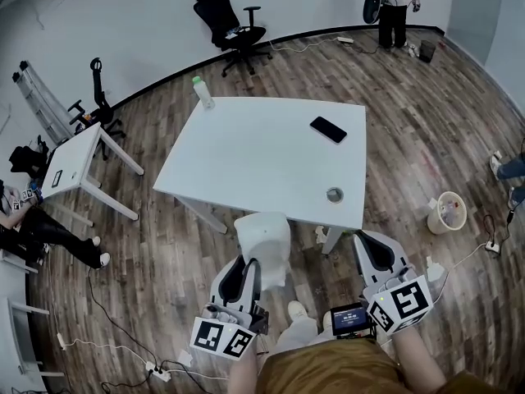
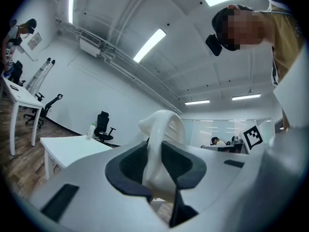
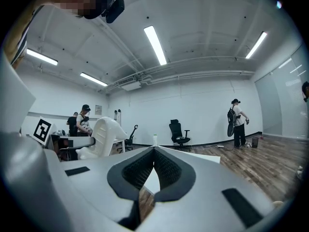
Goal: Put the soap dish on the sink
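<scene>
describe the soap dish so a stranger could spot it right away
Find the big white table on the wooden floor. Just below its near edge, the left gripper clamps the soap dish: a curved white shell, the only thing held between jaws.

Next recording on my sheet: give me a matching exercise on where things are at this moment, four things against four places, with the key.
Things
1. soap dish
2. phone
3. bottle
4. bin

Places
A. on the floor, right of the table in the head view
B. between the left gripper's jaws
C. standing at the table's far left corner
D. lying flat on the table, towards its far right

Pairs: 1-B, 2-D, 3-C, 4-A
</scene>
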The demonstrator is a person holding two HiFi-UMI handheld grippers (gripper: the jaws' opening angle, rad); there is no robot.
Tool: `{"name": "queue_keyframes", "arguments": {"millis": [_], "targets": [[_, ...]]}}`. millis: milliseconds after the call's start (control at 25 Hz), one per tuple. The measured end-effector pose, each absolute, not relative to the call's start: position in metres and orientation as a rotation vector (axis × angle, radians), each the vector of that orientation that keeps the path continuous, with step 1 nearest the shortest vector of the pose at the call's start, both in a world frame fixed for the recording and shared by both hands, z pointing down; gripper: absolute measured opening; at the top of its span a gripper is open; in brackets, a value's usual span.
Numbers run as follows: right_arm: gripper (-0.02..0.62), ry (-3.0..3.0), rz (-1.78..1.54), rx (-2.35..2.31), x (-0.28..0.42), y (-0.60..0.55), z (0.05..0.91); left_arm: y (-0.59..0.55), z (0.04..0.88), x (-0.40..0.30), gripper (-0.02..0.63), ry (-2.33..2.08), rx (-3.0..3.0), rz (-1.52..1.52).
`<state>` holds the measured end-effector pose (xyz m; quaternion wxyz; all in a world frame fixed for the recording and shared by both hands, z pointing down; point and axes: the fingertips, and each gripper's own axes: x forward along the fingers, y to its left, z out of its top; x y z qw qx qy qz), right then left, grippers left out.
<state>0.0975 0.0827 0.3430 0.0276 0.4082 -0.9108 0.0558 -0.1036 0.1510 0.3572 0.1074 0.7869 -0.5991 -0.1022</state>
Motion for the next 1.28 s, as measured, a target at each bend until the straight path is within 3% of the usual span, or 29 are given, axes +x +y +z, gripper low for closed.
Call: {"name": "queue_keyframes", "arguments": {"millis": [480,1280], "targets": [[0.008,-2.771,0.184,1.286,0.035,0.042,0.352,0.106,0.37,-0.168,0.098,-1.722,2.302,-0.317],[0.008,-2.759,0.229,1.273,-0.005,-0.041,0.369,0.019,0.39,-0.203,0.098,-1.689,2.261,-0.317]]}}
